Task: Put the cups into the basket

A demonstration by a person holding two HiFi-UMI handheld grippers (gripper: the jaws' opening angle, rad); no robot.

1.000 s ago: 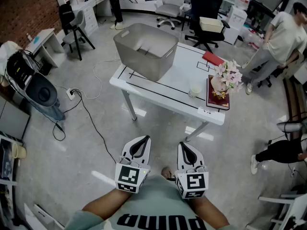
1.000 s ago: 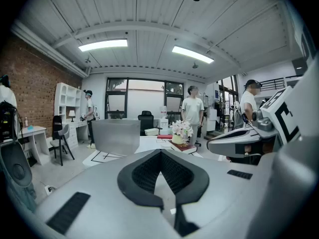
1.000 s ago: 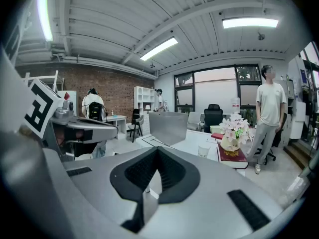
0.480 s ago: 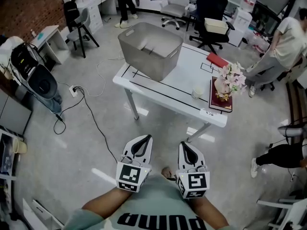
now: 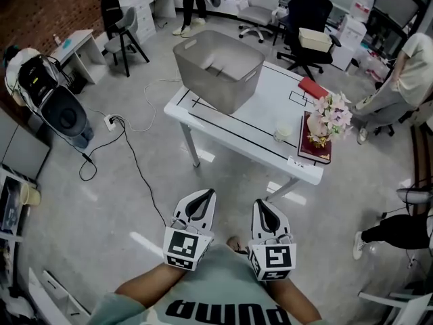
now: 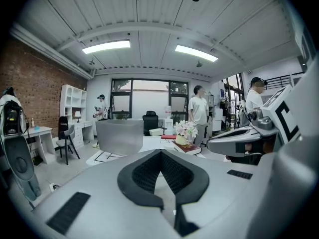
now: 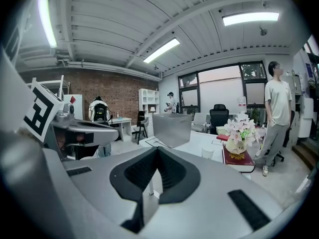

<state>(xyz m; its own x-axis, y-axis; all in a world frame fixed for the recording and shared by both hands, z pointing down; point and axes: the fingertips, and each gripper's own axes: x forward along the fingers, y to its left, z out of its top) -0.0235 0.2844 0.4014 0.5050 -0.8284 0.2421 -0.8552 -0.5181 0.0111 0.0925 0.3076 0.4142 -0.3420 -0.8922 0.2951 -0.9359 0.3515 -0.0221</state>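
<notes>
Counter point(image 5: 250, 124) and basket point(image 5: 218, 70) have drifted right in my view. Left gripper point(image 5: 201, 196) and right gripper point(image 5: 260, 205) hang empty, jaws closed. Nothing done: the one visible cup point(image 5: 282, 131) stands on the counter, outside the basket.

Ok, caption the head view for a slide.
Left gripper and right gripper, shut and empty, held short of the white table with grey basket, cup and flowers.

A white table point(image 5: 260, 114) stands on a pale grey floor point(image 5: 81, 235), perhaps concrete. Beyond it are black office chairs point(image 5: 308, 5) and tall windows point(image 6: 132, 96). To its left are a brick wall point(image 5: 40, 5) and a white desk point(image 5: 71, 42). Strip lights point(image 6: 106, 46) glow overhead.
</notes>
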